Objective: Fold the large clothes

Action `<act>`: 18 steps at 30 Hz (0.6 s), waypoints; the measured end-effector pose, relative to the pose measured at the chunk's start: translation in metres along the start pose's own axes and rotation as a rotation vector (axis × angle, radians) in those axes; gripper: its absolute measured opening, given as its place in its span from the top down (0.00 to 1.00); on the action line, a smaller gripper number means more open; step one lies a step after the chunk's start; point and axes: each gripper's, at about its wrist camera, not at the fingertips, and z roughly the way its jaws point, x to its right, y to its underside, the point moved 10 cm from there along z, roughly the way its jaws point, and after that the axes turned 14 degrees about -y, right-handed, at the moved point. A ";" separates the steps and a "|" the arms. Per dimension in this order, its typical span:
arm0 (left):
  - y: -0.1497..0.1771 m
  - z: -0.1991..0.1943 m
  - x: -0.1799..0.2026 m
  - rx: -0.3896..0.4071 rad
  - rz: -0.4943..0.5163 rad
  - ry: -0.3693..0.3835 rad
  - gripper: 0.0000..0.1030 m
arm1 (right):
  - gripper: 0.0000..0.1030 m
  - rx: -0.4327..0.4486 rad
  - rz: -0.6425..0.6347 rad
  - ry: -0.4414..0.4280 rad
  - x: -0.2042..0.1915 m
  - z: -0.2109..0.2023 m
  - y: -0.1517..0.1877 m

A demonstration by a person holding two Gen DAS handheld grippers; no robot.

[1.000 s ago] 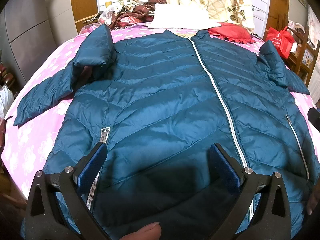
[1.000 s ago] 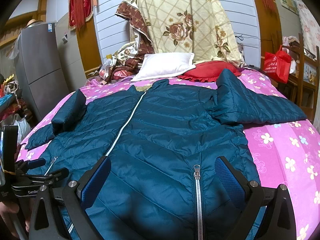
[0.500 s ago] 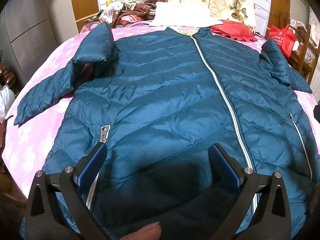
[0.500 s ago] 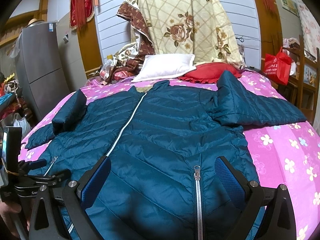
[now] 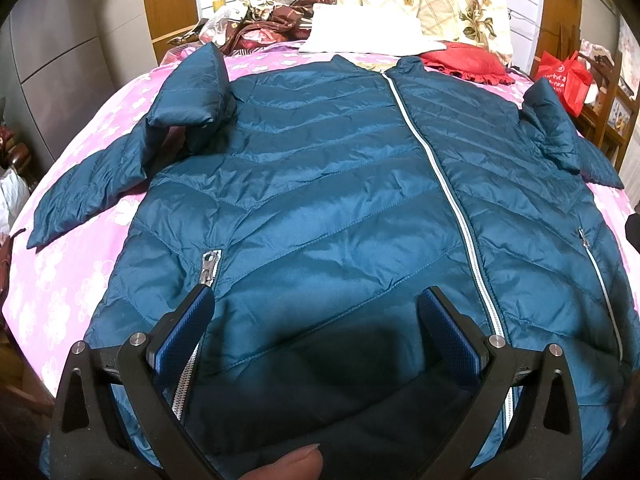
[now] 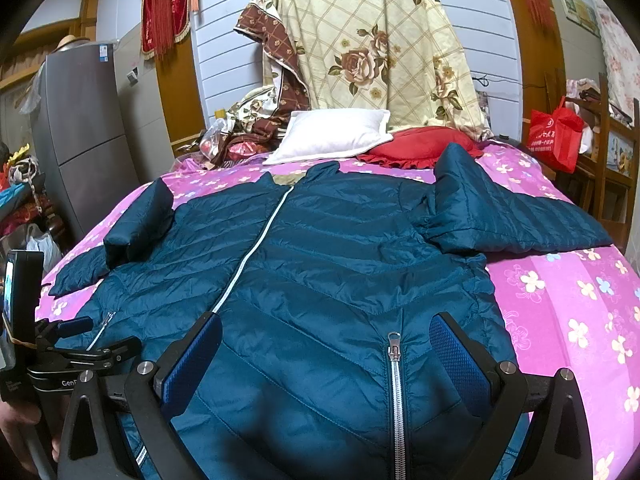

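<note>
A teal quilted puffer jacket (image 5: 320,200) lies front up on a pink flowered bed, zipped with a white centre zipper (image 5: 440,172). Both sleeves spread outward, each with a raised fold at the shoulder. It also shows in the right wrist view (image 6: 340,280). My left gripper (image 5: 318,320) is open and empty, just above the jacket's hem beside the left pocket zipper (image 5: 210,266). My right gripper (image 6: 326,344) is open and empty over the hem, straddling the right pocket zipper (image 6: 394,354). The left gripper's body shows at the right wrist view's left edge (image 6: 60,360).
A white pillow (image 6: 332,136) and red cushion (image 6: 420,146) lie at the head of the bed (image 6: 580,320), under a hanging floral quilt (image 6: 380,48). A grey fridge (image 6: 84,128) stands left. A red bag (image 6: 554,136) and wooden chair stand right.
Both views have shifted slightly: the jacket sits a little lower and closer in the left wrist view. The jacket itself has not moved and both grippers stay open.
</note>
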 end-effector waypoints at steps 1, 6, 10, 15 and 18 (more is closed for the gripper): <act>0.000 0.000 0.000 0.000 0.001 -0.001 0.00 | 0.00 0.000 0.000 0.001 -0.001 -0.001 0.000; -0.002 0.007 0.000 -0.016 0.009 -0.011 0.00 | 0.00 -0.002 0.020 0.005 0.004 -0.001 -0.003; -0.024 0.013 -0.010 -0.032 0.020 -0.054 0.00 | 0.00 0.012 0.024 -0.007 0.003 -0.005 -0.004; -0.062 0.043 -0.018 -0.176 -0.052 0.037 0.00 | 0.00 0.009 0.008 -0.027 -0.002 -0.002 -0.003; -0.072 0.075 -0.025 -0.189 -0.049 -0.034 0.00 | 0.00 0.009 -0.006 -0.029 -0.006 -0.002 -0.002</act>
